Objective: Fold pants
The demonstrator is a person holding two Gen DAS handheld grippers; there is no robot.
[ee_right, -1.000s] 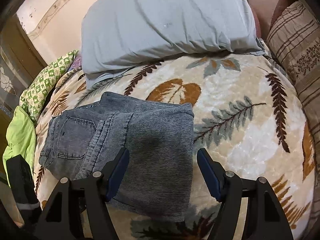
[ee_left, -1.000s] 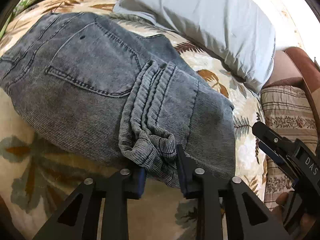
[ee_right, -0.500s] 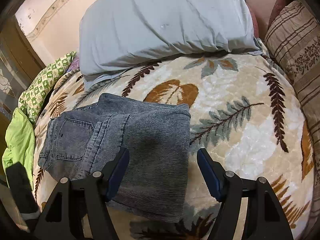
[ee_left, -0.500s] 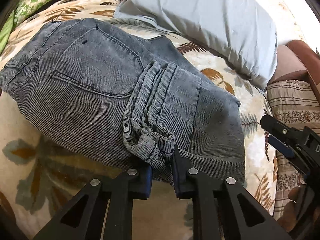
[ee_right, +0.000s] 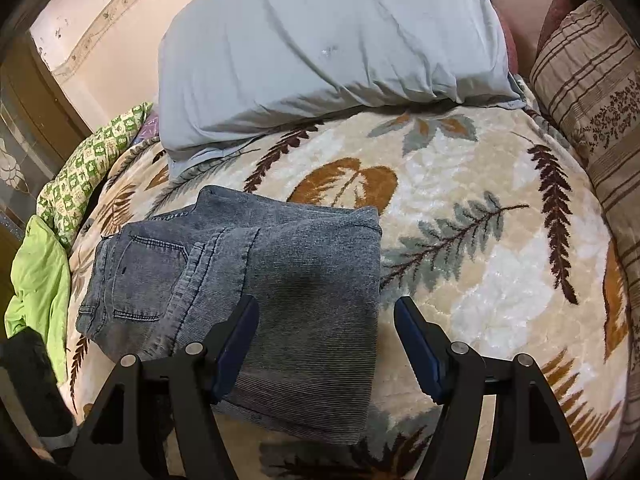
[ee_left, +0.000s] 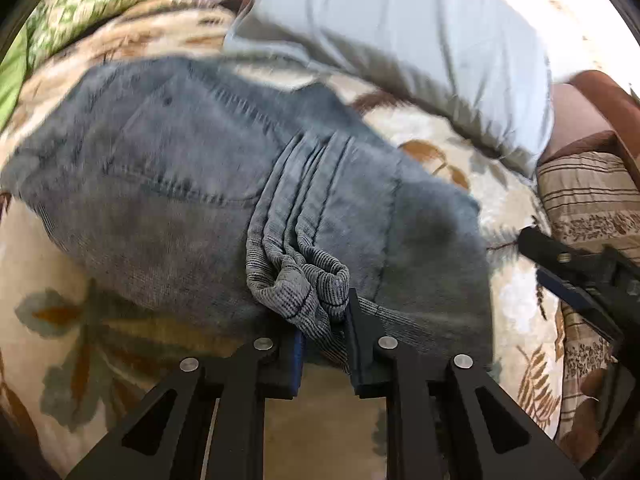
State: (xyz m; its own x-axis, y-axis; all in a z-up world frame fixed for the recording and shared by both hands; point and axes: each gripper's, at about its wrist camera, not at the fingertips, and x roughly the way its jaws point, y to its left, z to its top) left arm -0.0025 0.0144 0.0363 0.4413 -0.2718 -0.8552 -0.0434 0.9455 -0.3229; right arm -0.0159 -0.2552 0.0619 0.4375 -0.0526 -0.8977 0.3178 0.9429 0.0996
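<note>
- Left hand-held gripper (ee_left: pixel 325 330) pinching bunched hem of grey jeans (ee_left: pixel 200 184); thin bite, could slip mid-fold.
- Right hand-held gripper (ee_right: pixel 326 344) wide, holding nothing; unpinned fold may drag across bed blanket (ee_right: pixel 480 208).

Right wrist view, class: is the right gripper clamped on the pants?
No. The right gripper hovers open above the pants, gripping nothing.

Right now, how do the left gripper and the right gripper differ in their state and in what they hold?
The left gripper is nearly closed, pinching the bunched hem of the grey pants; the right gripper is wide open and holds nothing. The left gripper sits at the near edge of the pants; the right gripper hangs above the folded right edge, apart from the cloth. Both are black with blue pads and face the grey pillow.
</note>
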